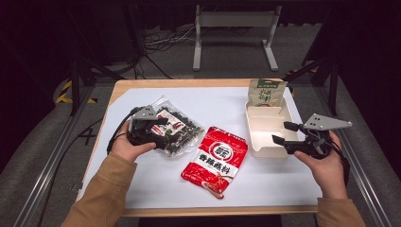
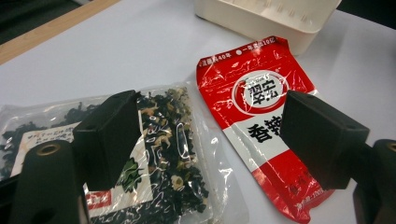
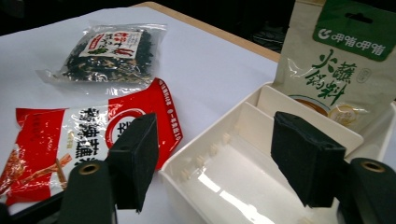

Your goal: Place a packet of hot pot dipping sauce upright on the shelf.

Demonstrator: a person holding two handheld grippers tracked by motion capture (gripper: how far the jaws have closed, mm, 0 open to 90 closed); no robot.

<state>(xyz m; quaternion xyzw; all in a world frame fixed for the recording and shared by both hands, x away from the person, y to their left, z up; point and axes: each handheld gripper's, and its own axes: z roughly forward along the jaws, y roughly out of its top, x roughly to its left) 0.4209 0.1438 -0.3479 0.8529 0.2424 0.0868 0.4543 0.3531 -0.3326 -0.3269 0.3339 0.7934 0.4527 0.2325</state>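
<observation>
White sheeting covers the counter (image 1: pixel 265 182) in front of you, with a wooden edge showing around it. On its right half stands the cream plastic box (image 1: pixel 259 142), a long tray split by dividers into compartments; the far end compartment holds a kraft-and-green pouch (image 1: pixel 266 91) standing upright, and the nearer compartments look bare.

Near the middle of the counter, just left of the box, the red seasoning packet (image 1: pixel 216 160) lies flat and slanted, its top edge toward the box. To its left the clear bag of dark dried food (image 1: pixel 182 127) lies flat too, its near corner close to the red packet; whether the two touch you cannot tell from above.

Your left gripper (image 1: pixel 160 128) sits over the clear bag. In the left gripper view its jaws stand wide apart, one pad above the clear bag (image 2: pixel 173 154) and the other above the red packet (image 2: pixel 261 102), pressing on neither; nothing is gripped.

Your right gripper (image 1: pixel 283 133) hovers at the right wall of the box, pointing left across it. In the right gripper view its jaws are likewise spread wide with nothing between them but the open box (image 3: pixel 224 186) below, the pouch (image 3: pixel 345 60) beyond.
</observation>
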